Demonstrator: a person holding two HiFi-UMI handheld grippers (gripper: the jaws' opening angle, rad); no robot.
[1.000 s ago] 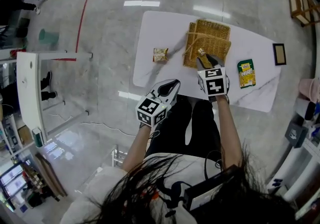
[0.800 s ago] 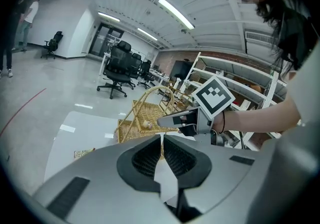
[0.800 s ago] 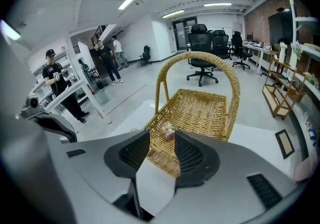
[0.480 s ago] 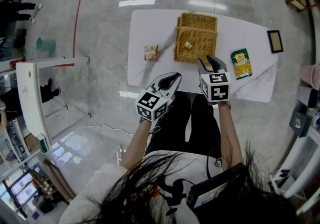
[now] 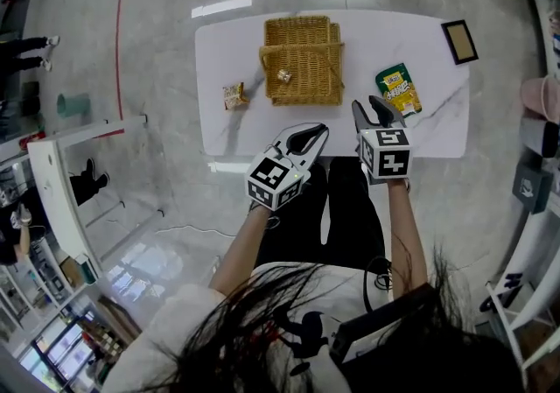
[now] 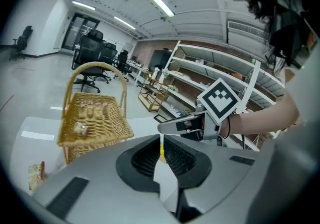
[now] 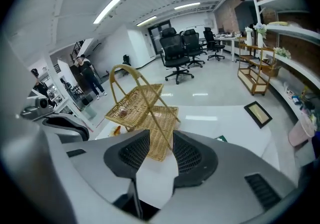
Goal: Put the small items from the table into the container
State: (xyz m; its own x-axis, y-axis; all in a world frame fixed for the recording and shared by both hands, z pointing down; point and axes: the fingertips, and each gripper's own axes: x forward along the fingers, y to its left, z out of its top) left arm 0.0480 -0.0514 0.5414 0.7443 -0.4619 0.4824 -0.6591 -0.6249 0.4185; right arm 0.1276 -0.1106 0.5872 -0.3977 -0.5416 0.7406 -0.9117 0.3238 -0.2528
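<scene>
A wicker basket [image 5: 302, 59] with a handle stands mid-table, and one small wrapped item [image 5: 283, 75] lies inside it. To its left an orange snack packet [image 5: 233, 95] rests on the white table [image 5: 437, 120]. To its right lies a green packet [image 5: 398, 89]. My left gripper [image 5: 312, 132] hovers at the table's near edge, shut and empty. My right gripper [image 5: 369, 108] is open and empty, just short of the green packet. The left gripper view shows the basket [image 6: 92, 118] ahead-left. In the right gripper view the basket [image 7: 142, 111] is straight ahead.
A small dark picture frame [image 5: 459, 41] lies at the table's far right corner. Glossy floor surrounds the table. White furniture [image 5: 61, 172] stands to the left, with people in the distance. Shelving and office chairs [image 7: 175, 51] are farther off.
Both grippers have drawn back from the basket toward the table's near edge. The small wrapped item that was at the right gripper's tips now lies in the basket.
</scene>
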